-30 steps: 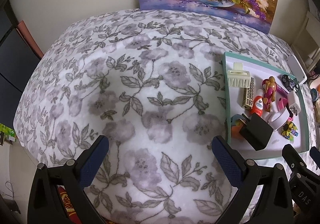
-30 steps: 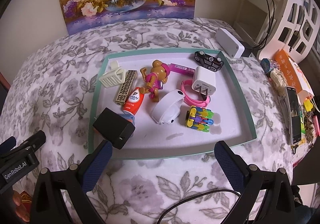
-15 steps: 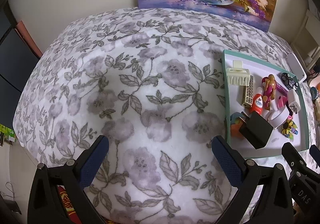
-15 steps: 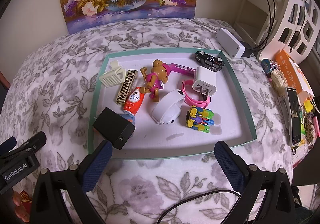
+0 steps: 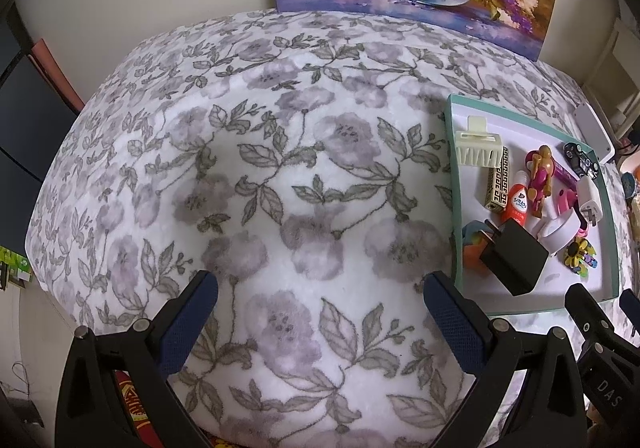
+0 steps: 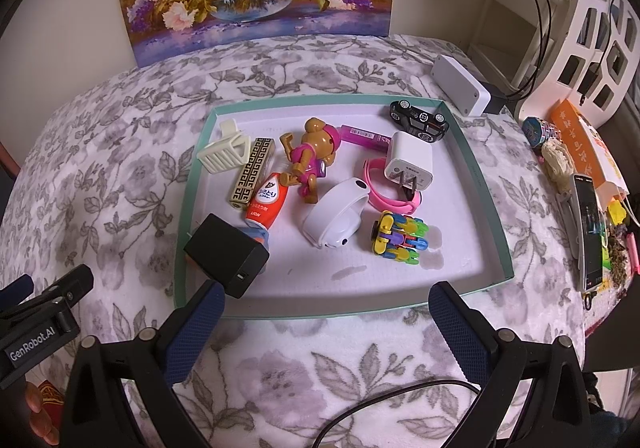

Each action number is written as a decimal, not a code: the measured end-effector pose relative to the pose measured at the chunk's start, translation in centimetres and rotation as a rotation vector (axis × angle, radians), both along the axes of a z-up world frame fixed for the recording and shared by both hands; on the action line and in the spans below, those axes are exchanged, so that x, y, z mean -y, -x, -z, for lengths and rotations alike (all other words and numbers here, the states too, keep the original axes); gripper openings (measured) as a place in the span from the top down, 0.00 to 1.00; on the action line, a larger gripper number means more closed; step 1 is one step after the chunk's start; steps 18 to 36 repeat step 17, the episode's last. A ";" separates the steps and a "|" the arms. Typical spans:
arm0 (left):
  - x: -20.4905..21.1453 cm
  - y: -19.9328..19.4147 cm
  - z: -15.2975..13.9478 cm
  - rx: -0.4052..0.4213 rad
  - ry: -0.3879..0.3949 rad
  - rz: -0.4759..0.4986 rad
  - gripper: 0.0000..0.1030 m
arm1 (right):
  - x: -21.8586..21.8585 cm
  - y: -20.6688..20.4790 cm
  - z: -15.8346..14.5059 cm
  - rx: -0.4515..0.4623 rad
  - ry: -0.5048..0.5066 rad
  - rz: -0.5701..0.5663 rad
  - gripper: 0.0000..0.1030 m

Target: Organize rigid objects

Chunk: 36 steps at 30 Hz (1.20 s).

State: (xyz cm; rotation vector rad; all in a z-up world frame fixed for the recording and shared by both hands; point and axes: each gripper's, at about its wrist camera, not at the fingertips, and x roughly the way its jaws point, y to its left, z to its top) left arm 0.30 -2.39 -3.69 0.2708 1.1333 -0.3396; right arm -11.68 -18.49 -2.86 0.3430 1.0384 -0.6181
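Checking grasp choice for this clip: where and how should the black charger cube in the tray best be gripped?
Probably across the two flat side faces of the black charger, coming from above with the open right gripper. It sits tilted at the tray's near-left corner, leaning on the orange tube, so its upper body is exposed.

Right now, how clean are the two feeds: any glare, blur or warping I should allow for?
Left wrist view: soft even light, strong fisheye bending of the floral blanket, the tray squeezed against the right edge. Right wrist view: sharp, no glare; the tray's near wall bows, and the black charger casts only a faint shadow. Both tongs, left and right, are in focus.
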 end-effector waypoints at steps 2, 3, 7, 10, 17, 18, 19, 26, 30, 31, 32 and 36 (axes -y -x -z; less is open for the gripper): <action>0.0 0.0 0.0 0.003 0.000 0.000 0.01 | 0.0 0.0 0.0 -0.001 0.000 0.000 0.00; -0.1 0.0 0.0 0.005 -0.001 -0.001 0.01 | 0.0 0.0 0.0 0.000 0.000 0.001 0.00; -0.1 -0.1 0.0 0.003 -0.006 -0.003 0.01 | 0.0 0.0 0.1 -0.001 -0.001 0.001 0.00; -0.2 -0.1 0.1 0.000 -0.009 -0.004 0.01 | 0.0 0.0 0.1 0.000 0.000 0.001 0.00; -0.3 -0.1 0.1 -0.001 -0.001 -0.002 0.01 | 0.0 0.0 0.1 -0.001 0.000 0.001 0.00; -0.3 -0.1 0.1 -0.001 -0.001 -0.002 0.01 | 0.0 0.0 0.1 -0.001 0.000 0.001 0.00; -0.3 -0.1 0.1 -0.001 -0.001 -0.002 0.01 | 0.0 0.0 0.1 -0.001 0.000 0.001 0.00; -0.3 -0.1 0.1 -0.001 -0.001 -0.002 0.01 | 0.0 0.0 0.1 -0.001 0.000 0.001 0.00; -0.3 -0.1 0.1 -0.001 -0.001 -0.002 0.01 | 0.0 0.0 0.1 -0.001 0.000 0.001 0.00; -0.3 -0.1 0.1 -0.001 -0.001 -0.002 0.01 | 0.0 0.0 0.1 -0.001 0.000 0.001 0.00; -0.3 -0.1 0.1 -0.001 -0.001 -0.002 0.01 | 0.0 0.0 0.1 -0.001 0.000 0.001 0.00; -0.3 -0.1 0.1 -0.001 -0.001 -0.002 0.01 | 0.0 0.0 0.1 -0.001 0.000 0.001 0.00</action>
